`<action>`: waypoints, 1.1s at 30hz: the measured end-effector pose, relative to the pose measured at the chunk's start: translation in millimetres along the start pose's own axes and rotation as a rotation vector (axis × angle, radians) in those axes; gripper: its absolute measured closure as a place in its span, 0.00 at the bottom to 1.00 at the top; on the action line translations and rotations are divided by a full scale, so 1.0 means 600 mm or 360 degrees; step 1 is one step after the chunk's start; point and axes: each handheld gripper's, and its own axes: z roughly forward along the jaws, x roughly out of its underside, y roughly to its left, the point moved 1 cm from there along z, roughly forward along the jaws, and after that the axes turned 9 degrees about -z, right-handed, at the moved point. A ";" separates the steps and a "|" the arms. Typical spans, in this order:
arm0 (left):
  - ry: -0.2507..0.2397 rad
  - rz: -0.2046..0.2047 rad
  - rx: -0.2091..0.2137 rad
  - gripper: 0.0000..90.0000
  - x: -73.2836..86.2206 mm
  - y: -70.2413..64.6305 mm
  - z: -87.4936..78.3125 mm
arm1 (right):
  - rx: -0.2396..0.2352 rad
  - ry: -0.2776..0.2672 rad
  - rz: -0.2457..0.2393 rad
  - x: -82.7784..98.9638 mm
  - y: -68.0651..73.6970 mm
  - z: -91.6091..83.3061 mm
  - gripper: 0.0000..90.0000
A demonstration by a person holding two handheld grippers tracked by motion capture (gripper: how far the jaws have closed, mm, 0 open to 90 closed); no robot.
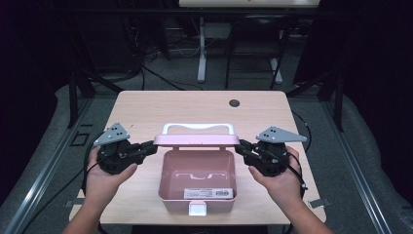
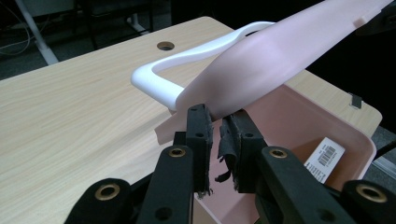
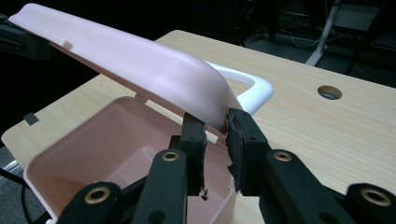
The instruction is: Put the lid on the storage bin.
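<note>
**A:** so what's around the pink box (image 1: 197, 181)? It sits near the front middle of the table (image 1: 146, 105), lid (image 1: 197, 140) raised about halfway, white handle (image 1: 197, 127) poking up behind it.

**B:** not much else tbh. A round cable hole (image 1: 234, 103) far back on the table, and a white latch (image 1: 197, 208) on the box's front wall. Inside there's a barcode label (image 1: 208, 193). Desk legs and cables on the dark floor behind.

**A:** grippers?

**B:** left gripper (image 1: 152, 147) pinches the lid's left end, right gripper (image 1: 240, 147) pinches the right end, both clamped on the lid edge. The torn pads (image 2: 228, 140) press the plastic.

**A:** anything hard to see?

**B:** the raised lid covers the hinge and the box's back wall from above. Label text is too small to read. Room beyond the table is mostly black.
</note>
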 end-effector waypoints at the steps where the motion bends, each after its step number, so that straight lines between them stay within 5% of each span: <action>1: -0.0002 -0.0004 0.0001 0.89 0.002 -0.002 0.000 | -0.0002 -0.0007 -0.0004 0.003 0.001 -0.001 0.84; 33: -0.0012 0.0002 0.0063 0.85 0.023 -0.020 -0.027 | -0.0074 -0.0070 -0.0005 0.034 0.013 -0.017 0.77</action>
